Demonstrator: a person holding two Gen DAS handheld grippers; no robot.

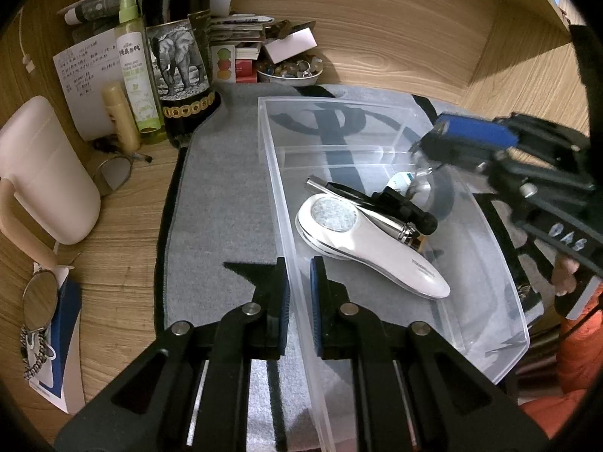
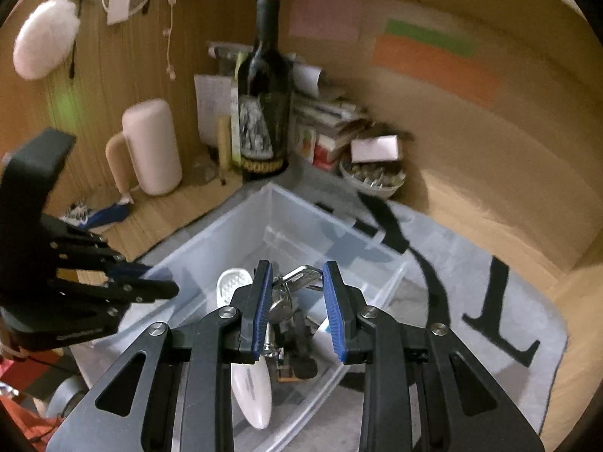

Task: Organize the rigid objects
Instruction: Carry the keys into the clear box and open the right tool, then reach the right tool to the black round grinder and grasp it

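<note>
left gripper (image 1: pixel 300 293) jaws clamp the clear bin (image 1: pixel 490 256) wall; right gripper (image 2: pixel 297 309) jaws narrow, holding nothing.

Clear glossy plastic bin (image 1: pixel 486 301); smooth white plastic device (image 1: pixel 377 252); matt grey cloth mat (image 1: pixel 226 207); grained wood desk (image 1: pixel 124 218); glossy dark glass bottle (image 1: pixel 177 3); shiny metal keys (image 2: pixel 297 282).

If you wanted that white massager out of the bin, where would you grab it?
By the narrow handle end of the white massager, from above, with the fingers across its width. It lies flat in the clear bin, its handle is free, and pens crowd its round head.
</note>
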